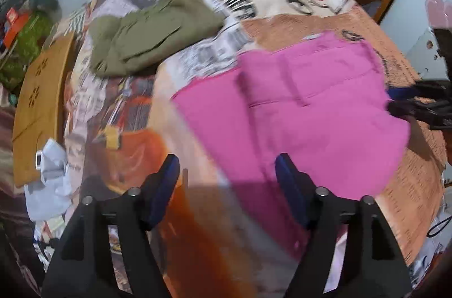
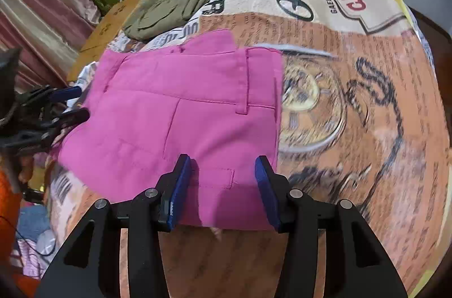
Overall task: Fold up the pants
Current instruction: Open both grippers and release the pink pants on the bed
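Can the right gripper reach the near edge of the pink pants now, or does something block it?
Probably yes. The right gripper is open just above the pink pants, and nothing lies between them.

Motion blur smears the printed bedspread (image 1: pixel 282 24) lettering in the left wrist view, and the right gripper (image 1: pixel 418 100) is cut off by that picture's right edge.

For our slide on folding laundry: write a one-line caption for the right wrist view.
Right gripper open above folded pink pants on a printed bedspread, with olive pants folded beyond.
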A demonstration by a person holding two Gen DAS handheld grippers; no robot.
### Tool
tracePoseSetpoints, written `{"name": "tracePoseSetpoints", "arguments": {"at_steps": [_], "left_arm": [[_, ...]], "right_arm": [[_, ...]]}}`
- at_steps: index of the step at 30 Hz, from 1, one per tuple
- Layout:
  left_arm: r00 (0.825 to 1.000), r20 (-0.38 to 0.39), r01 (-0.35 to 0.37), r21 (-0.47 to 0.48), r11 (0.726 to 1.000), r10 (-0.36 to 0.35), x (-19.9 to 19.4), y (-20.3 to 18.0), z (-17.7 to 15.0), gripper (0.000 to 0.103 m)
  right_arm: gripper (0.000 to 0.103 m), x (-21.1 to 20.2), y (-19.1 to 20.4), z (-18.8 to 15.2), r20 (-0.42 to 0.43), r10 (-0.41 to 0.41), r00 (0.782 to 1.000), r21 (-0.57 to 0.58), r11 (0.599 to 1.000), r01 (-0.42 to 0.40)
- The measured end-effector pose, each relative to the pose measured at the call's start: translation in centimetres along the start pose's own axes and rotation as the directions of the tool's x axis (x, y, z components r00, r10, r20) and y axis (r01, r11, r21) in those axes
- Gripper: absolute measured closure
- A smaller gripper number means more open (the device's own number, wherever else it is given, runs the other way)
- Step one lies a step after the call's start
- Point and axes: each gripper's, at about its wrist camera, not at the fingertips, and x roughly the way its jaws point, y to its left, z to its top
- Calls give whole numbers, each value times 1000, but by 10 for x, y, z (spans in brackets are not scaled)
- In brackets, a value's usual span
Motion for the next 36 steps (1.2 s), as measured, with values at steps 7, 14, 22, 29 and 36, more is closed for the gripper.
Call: {"name": "tracePoseSetpoints", "arguments": {"at_steps": [7,14,22,29,36], "left_arm": [[1000,-24,6,-87,996,-8,-1,26,-7,34],[993,103,59,-34,998,-55,-49,-2,5,34],[999,33,2,117,993,-5,-21,-47,-16,31],[999,11,37,17,999,-37,-20,-24,-27,29],[997,23,73,-121,990,-70,-20,4,-35,29]], "right_arm": [[58,-8,19,-11,18,-7,1000,-27,1000,8],[58,-36,37,4,159,-68,985,-74,994,80],[54,9,51,-4,62,-37,997,-121,992,44],[54,-4,43,-11,79,-54,995,-90,994,61],[46,-13,21,-21,87,-70,994,-9,997,71]]}}
